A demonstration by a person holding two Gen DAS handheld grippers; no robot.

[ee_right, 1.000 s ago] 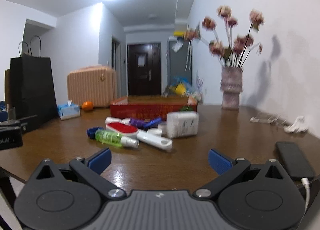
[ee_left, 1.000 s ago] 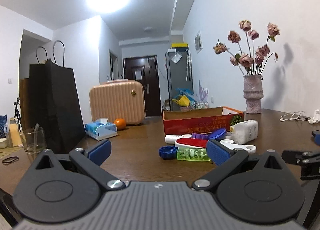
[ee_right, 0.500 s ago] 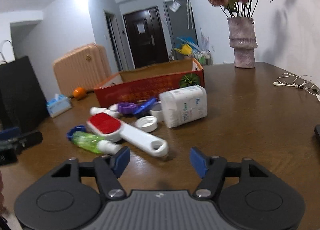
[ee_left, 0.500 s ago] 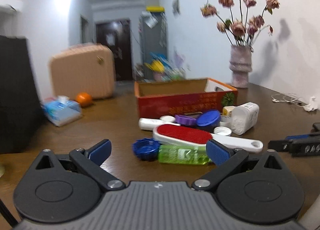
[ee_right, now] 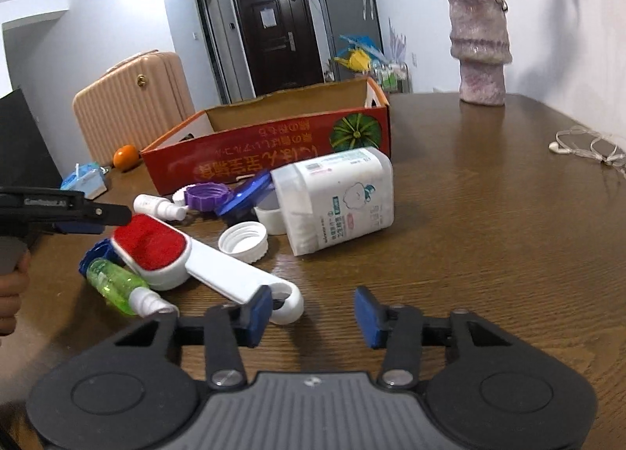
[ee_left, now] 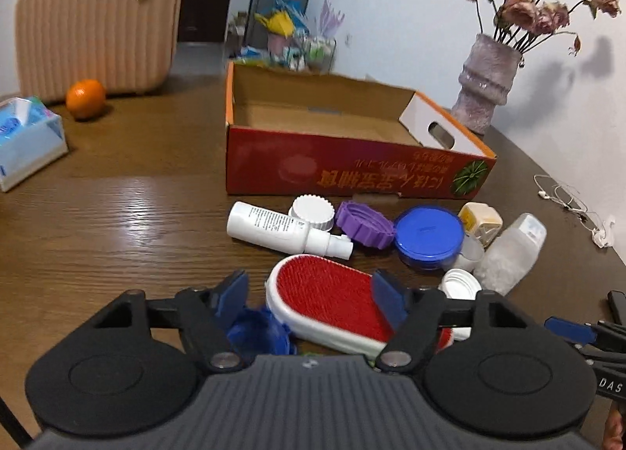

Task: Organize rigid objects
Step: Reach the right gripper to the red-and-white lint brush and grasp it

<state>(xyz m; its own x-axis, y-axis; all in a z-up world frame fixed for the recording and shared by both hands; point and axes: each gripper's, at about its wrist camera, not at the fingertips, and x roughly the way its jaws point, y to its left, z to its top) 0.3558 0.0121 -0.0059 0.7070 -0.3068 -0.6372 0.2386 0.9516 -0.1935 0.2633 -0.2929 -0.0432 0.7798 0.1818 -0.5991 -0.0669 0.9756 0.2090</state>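
A pile of small items lies in front of an open red cardboard box (ee_left: 352, 172) (ee_right: 274, 160). A white lint brush with a red pad (ee_left: 332, 301) (ee_right: 156, 242) lies at the near edge. My left gripper (ee_left: 311, 299) is open, its jaws on either side of the red pad, just above it. My right gripper (ee_right: 313, 315) is open and empty; its left finger sits by the brush's looped handle end (ee_right: 289, 305). A green bottle (ee_right: 113, 285), a blue cap (ee_left: 258, 336), a white spray bottle (ee_left: 281, 231), a purple lid (ee_left: 364, 223), a round blue lid (ee_left: 428, 234) and a white cotton-swab tub (ee_right: 336, 199) lie around.
A flower vase (ee_left: 485, 82) (ee_right: 479, 47) stands behind the box at the right. A tissue pack (ee_left: 23, 137), an orange (ee_left: 85, 94) and a pink suitcase (ee_left: 94, 23) are at the left. Earphones (ee_right: 587, 144) lie at the right.
Both grippers have moved forward and tilted down toward the pile. The left one now straddles the brush's red pad. The right one has narrowed and reached the brush's handle end.
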